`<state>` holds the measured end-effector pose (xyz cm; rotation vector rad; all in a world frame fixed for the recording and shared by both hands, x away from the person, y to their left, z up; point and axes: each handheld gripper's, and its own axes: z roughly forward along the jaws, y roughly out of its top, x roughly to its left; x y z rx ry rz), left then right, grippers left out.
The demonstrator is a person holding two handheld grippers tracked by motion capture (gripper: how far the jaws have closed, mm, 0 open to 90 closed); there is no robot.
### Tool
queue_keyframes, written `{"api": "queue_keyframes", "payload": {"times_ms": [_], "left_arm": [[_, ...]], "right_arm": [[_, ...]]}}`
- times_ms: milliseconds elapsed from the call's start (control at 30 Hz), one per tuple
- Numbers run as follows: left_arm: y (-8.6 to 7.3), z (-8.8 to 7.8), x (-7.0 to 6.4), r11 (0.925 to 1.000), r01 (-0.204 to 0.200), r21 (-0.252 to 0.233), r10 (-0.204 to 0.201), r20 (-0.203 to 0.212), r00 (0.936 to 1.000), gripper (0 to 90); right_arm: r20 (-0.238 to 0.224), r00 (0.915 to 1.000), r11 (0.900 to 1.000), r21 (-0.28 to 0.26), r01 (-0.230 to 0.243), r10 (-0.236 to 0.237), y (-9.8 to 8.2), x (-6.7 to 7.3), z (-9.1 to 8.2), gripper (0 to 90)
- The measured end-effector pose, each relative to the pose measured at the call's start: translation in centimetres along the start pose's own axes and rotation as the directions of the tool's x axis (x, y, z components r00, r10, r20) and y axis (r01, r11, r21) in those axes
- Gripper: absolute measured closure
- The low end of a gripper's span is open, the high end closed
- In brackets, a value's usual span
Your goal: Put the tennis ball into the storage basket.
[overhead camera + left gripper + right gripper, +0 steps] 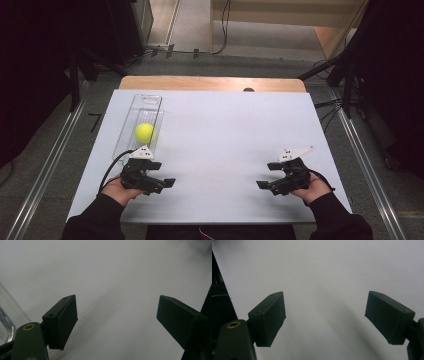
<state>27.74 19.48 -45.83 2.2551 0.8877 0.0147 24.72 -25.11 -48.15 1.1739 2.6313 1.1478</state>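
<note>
left tool [162,174] – jaws wide apart, held nothing | right tool [267,175] – same, empty | yellow ball [144,132] lay in clear tray [148,101] | white table [225,130] – tray just beyond left tool

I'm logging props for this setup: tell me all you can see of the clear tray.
The clear tray is a long, narrow, see-through box, plastic by its look, open on top. It lies flat on the white table at its left side, long axis running away from the person. A yellow ball sits inside, toward the near end. The left gripper is just in front of it; whether they touch is unclear.
</note>
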Motion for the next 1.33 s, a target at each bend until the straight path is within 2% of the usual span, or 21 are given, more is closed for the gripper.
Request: {"api": "queue_keyframes", "payload": {"times_ms": [1333], "left_arm": [[0.02,0.04,-0.03,1.0000,-0.008,-0.002,0.008,0.002,1.0000,17.4]], "right_arm": [[-0.001,1.0000,1.000,0.006,0.001,-0.001,-0.01,0.01,0.02,14.8]]}}
